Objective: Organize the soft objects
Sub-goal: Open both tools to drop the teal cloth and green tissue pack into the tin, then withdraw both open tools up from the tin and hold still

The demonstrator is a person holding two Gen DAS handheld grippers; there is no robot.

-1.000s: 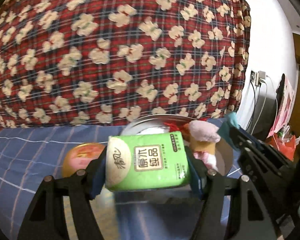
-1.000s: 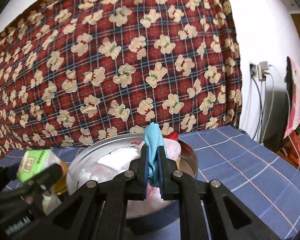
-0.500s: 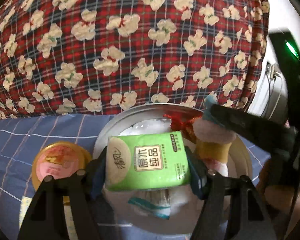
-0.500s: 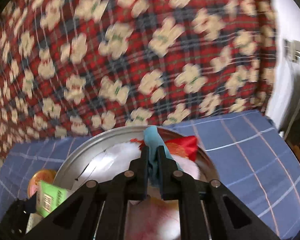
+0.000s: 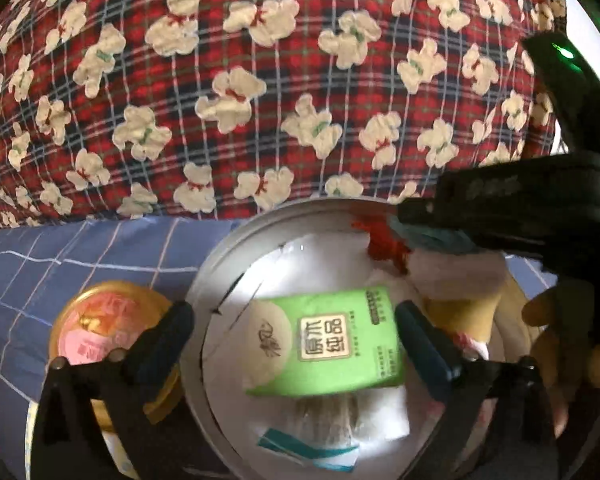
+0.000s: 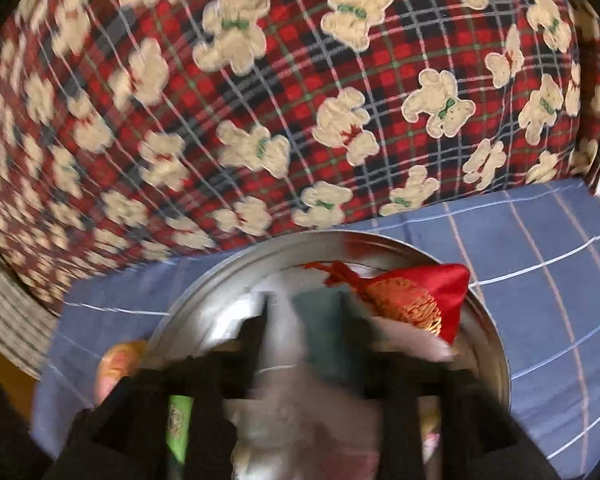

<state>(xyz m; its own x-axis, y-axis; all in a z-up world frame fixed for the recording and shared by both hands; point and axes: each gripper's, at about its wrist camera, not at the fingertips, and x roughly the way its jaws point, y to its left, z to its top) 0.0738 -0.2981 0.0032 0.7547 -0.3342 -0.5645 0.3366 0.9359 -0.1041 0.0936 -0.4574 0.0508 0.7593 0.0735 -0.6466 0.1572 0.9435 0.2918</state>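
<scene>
Two hand-held grippers hang over a round silver metal basin set on a bed with a blue checked sheet, a red plaid quilt printed with cream bears piled behind it.

The left hand-held gripper has its jaws opening, spread wide of a green plastic-wrapped pack of tissues, which sits between them over the basin's white contents; the pads no longer appear to press on it. The right hand-held gripper is blurred, its jaws opening with a teal cloth between them, just beside a red satin pouch with gold embroidery lying against the basin's far rim.

The risks lie in the release. The slick pack could slide off the soft heap beneath it, or catch on a pad as the gripper withdraws and be dragged toward the rim. The limp cloth may cling to a jaw and come away with it. The two grippers crowd the same basin and could knock together, and a round yellow tub with a pink lid, just beside the basin under the left jaw, could be bumped.
</scene>
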